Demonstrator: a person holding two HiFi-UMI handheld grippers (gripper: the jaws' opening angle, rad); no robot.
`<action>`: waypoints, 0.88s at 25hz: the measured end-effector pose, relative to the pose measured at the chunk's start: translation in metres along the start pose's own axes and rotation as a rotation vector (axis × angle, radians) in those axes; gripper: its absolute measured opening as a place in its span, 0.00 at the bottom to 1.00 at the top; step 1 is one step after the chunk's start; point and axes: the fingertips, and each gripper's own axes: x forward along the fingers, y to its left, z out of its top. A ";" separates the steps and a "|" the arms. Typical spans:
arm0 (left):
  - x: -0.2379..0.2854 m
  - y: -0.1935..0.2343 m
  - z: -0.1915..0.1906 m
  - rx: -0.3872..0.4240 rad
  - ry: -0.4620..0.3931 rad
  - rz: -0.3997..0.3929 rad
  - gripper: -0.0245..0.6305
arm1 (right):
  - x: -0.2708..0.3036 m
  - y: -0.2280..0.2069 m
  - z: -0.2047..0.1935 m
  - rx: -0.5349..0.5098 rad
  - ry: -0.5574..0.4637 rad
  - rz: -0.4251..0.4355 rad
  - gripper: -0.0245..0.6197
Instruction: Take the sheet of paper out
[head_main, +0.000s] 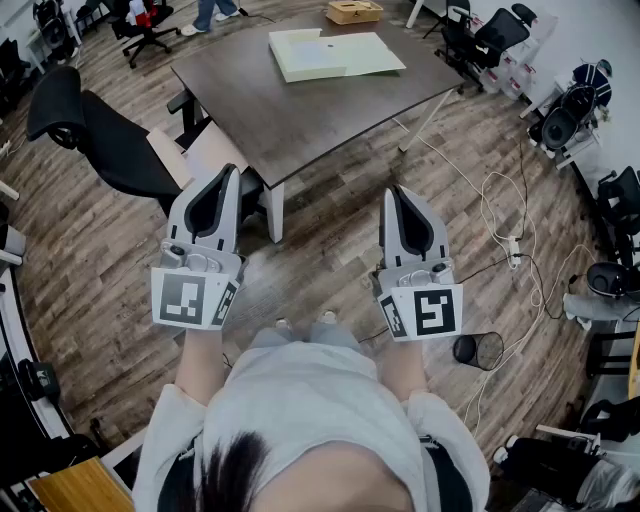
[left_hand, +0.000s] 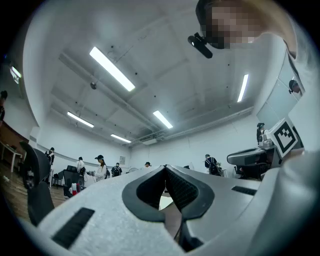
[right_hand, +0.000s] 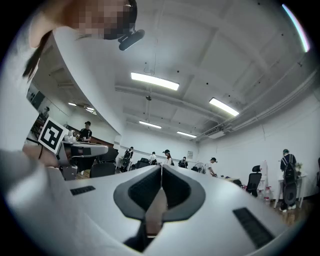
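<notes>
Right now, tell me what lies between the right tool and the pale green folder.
Head view: a strip of wood floor, then bare dark tabletop, between the right tool and the folder.

Pale sheet of paper (head_main: 335, 55) lies flat on table (head_main: 300, 125).

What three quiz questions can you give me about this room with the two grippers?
1. True or false: the left gripper is holding the pale green folder.
2. Where is the brown box? A: on the floor. B: on the table, at its far edge. C: on a chair.
3. Is the right gripper open or shut?
Key: 1 false; 2 B; 3 shut.
</notes>
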 end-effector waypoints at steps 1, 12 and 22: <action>-0.001 0.001 -0.002 0.001 0.000 -0.003 0.05 | 0.000 0.002 -0.002 -0.001 0.001 -0.003 0.06; 0.001 0.023 -0.013 -0.003 -0.003 -0.015 0.05 | 0.013 0.015 -0.008 -0.020 0.010 -0.025 0.06; 0.022 0.040 -0.026 -0.007 0.003 -0.004 0.05 | 0.040 -0.009 -0.020 0.022 0.004 -0.061 0.06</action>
